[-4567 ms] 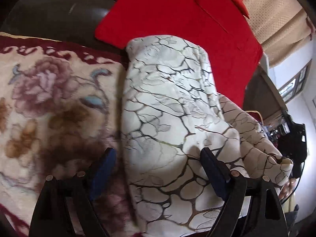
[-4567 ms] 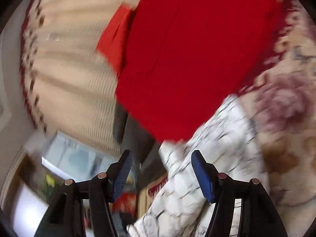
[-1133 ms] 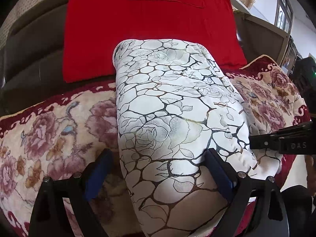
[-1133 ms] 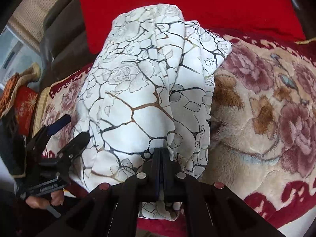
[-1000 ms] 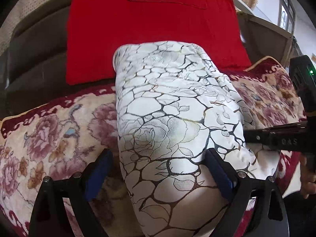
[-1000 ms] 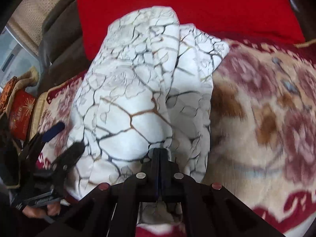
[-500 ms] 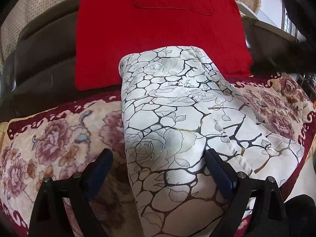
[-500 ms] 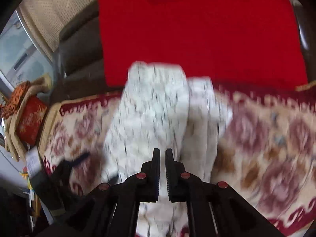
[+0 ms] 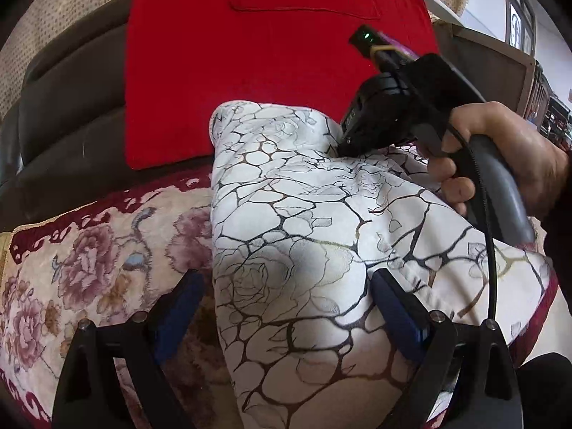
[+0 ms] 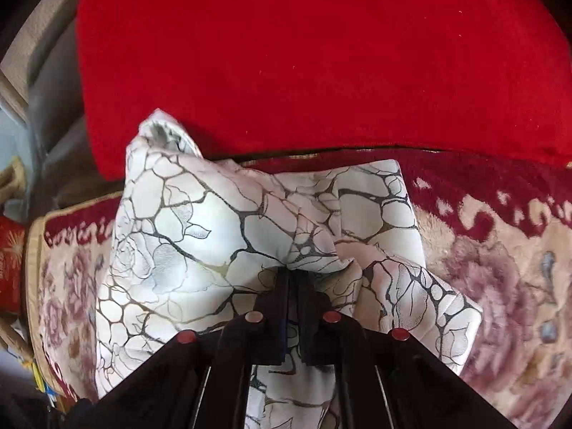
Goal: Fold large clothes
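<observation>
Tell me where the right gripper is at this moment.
In the left wrist view the right gripper is at upper right, its tip on the far part of the white patterned garment, in front of the red cushion.

white patterned cloth (image 9: 304, 236) cut off by bottom edge, right gripper (image 10: 294, 279) fingertips buried in its fold

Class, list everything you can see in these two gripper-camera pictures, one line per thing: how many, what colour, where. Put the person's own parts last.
patterned garment: one, white with dark vein and rose print, lying partly folded on the blanket
floral blanket: one, cream with maroon border, under the garment
red cushion: one, red, behind the garment
curtain: one, beige, background
left gripper: one, black with blue pads, open over the garment
right gripper: one, black, shut on the garment
hand: one, holding the right gripper's handle
</observation>
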Demonstrator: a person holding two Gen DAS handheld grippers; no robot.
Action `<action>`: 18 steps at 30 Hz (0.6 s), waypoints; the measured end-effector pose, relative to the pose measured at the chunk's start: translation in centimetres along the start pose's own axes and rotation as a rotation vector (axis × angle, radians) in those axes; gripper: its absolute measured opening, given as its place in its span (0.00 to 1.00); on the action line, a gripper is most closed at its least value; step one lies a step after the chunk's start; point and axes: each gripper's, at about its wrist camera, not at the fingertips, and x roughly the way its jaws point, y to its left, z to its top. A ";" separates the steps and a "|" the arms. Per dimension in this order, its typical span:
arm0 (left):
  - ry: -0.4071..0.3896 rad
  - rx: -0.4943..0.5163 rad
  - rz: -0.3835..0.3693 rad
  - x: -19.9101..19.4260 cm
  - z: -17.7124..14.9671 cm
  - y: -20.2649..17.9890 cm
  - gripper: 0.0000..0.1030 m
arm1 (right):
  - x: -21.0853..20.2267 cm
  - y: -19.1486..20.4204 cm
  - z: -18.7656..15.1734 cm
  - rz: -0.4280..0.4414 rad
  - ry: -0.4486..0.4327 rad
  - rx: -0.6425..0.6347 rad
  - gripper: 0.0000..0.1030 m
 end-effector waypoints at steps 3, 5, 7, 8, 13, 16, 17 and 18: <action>0.002 -0.017 -0.009 -0.2 0.0 0.3 0.92 | -1.8 -0.3 -0.6 0.009 -0.022 0.027 0.07; 0.000 -0.030 -0.018 -0.6 0.0 0.6 0.92 | -4.0 -0.5 -1.4 0.038 -0.037 0.025 0.07; -0.019 -0.042 -0.034 -1.5 0.2 0.9 0.92 | -6.4 -0.7 -2.5 0.073 -0.063 0.018 0.08; -0.035 -0.051 -0.039 -2.1 0.3 1.1 0.92 | -8.1 -0.5 -3.6 0.098 -0.079 -0.001 0.09; -0.121 -0.191 -0.021 -4.8 0.7 4.2 0.92 | -12.8 0.4 -8.2 0.140 -0.114 -0.085 0.10; -0.110 -0.228 0.047 -4.8 0.4 5.3 0.92 | -14.1 1.9 -11.3 0.177 -0.107 -0.125 0.10; -0.088 -0.223 0.064 -4.4 0.2 5.3 0.92 | -14.2 2.4 -12.5 0.181 -0.100 -0.146 0.10; -0.055 -0.209 0.080 -3.7 0.0 5.1 0.92 | -13.7 2.5 -13.3 0.173 -0.091 -0.161 0.10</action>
